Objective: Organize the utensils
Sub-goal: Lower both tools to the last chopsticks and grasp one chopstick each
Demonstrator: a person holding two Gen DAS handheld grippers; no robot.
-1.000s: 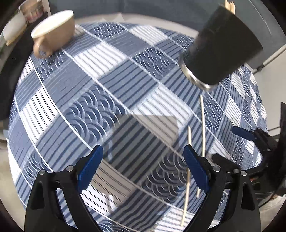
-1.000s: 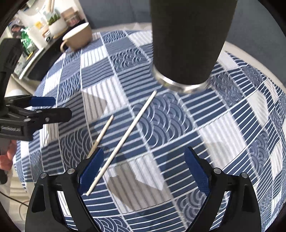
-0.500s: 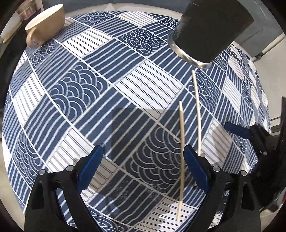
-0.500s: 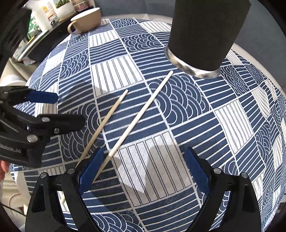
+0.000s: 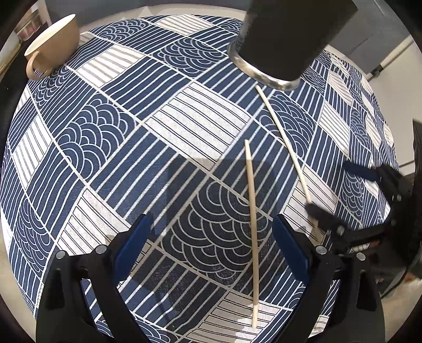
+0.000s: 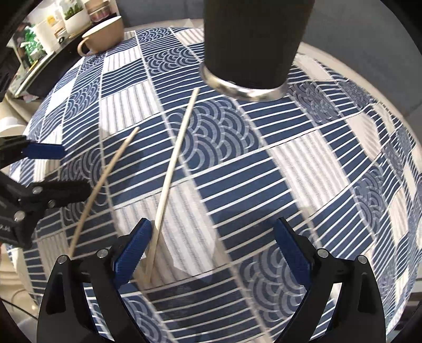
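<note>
Two pale wooden chopsticks lie on the blue-and-white patterned tablecloth (image 5: 168,132). The nearer chopstick (image 5: 252,232) lies between my left gripper's (image 5: 213,248) open jaws, close to the right finger. The longer chopstick (image 6: 172,168) points at the black utensil holder (image 6: 250,44), and its near end lies just inside the left finger of my open right gripper (image 6: 213,250). The same holder (image 5: 290,39) stands at the top right of the left wrist view. Both grippers are empty and low over the cloth.
A tan cup (image 5: 52,44) stands at the far left corner of the table. A shelf with jars and a small plant pot (image 6: 71,18) lies beyond the cup. The right gripper (image 5: 369,200) shows at the right edge of the left wrist view.
Both grippers have moved forward and lower towards the chopsticks. The nearer chopstick now lies between my left jaws, and the longer one's end has come inside my right jaws.
</note>
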